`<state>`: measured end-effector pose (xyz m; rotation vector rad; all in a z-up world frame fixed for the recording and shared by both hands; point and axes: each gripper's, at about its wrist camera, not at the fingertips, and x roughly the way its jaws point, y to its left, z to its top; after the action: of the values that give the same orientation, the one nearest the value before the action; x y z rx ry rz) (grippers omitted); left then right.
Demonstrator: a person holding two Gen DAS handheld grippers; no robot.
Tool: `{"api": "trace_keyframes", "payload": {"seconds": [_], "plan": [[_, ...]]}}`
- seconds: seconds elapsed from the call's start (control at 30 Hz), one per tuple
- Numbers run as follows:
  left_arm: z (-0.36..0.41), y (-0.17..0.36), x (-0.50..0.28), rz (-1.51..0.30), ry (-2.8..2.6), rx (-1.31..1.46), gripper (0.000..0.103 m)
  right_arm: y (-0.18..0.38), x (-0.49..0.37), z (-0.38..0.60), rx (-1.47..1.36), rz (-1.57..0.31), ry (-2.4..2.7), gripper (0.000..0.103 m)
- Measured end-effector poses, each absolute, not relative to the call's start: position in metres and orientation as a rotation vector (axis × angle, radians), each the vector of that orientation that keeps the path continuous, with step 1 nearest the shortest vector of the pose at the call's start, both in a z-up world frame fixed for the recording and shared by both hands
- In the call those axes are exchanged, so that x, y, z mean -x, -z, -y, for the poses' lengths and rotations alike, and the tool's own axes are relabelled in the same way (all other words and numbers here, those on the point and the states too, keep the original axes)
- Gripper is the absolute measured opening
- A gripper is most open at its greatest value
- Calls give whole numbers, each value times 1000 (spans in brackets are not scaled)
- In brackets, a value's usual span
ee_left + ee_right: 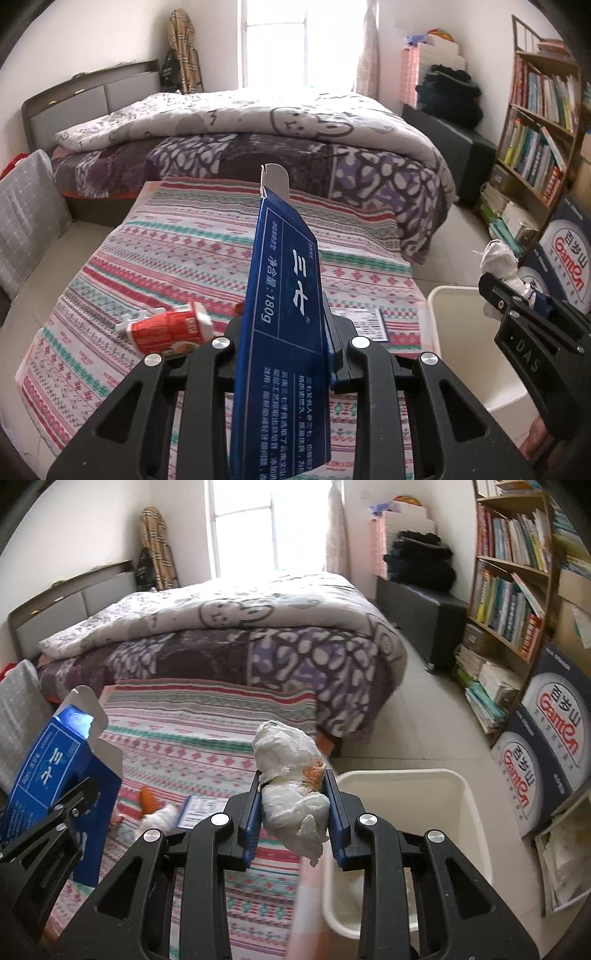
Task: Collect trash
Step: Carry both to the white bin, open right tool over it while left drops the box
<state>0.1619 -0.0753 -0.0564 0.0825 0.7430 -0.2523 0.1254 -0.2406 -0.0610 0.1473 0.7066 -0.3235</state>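
Left wrist view: the left gripper (pixel 284 354) is squeezed tight on a flat blue box (pixel 284 295). The box stands up tall between the fingers, and its top flap is open. White writing on it says "180g" next to some Chinese words. The box blocks much of the striped cloth (pixel 184 251) behind it. A little red carton (pixel 168 328) lies on its side on the cloth, to the left of the gripper. A printed paper (pixel 364 323) lies on the cloth to the right.

In the right wrist view, the right gripper (pixel 293 812) is shut on a white bag (pixel 291 771) that is all scrunched up, with a bit of orange showing inside. The bag is up in the air over the edge of the cloth, just beside the white bin (pixel 476 812). The left gripper's box is held up at the left.

Blue boxes (pixel 554 738) by the bookshelf (pixel 513 590) say "Ganten" in red. They stand close behind the bin. A bed (pixel 221 635) with a bunny blanket is past the cloth. A window (pixel 266 528) shines bright behind it.
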Motion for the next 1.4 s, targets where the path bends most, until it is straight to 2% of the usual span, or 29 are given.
{"api": "trace_keyframes", "payload": {"seconds": [0.37,0.6,0.8,1.13,1.27,1.33,1.37,1.4], "plan": [[126,64,-156,-757,338,-111,27,66,-110,294,-198,-729,439,32],[163,69,-145,-765,402,-140,27,67,-93,334,-264,-724,556,65],[191,75,-136,-777,442,-173,27,63,-73,365,-323,-694,651,83],[231,85,-132,-823,547,-169,27,56,-51,392,-377,-659,700,88],[250,87,-134,-864,638,-133,33,51,-40,403,-407,-629,729,89],[254,87,-136,-864,653,-114,44,49,-37,406,-412,-622,737,89],[255,88,-137,-869,660,-102,58,49,-36,408,-416,-620,740,89],[256,88,-138,-875,665,-91,61,48,-35,409,-421,-618,741,89]]}}
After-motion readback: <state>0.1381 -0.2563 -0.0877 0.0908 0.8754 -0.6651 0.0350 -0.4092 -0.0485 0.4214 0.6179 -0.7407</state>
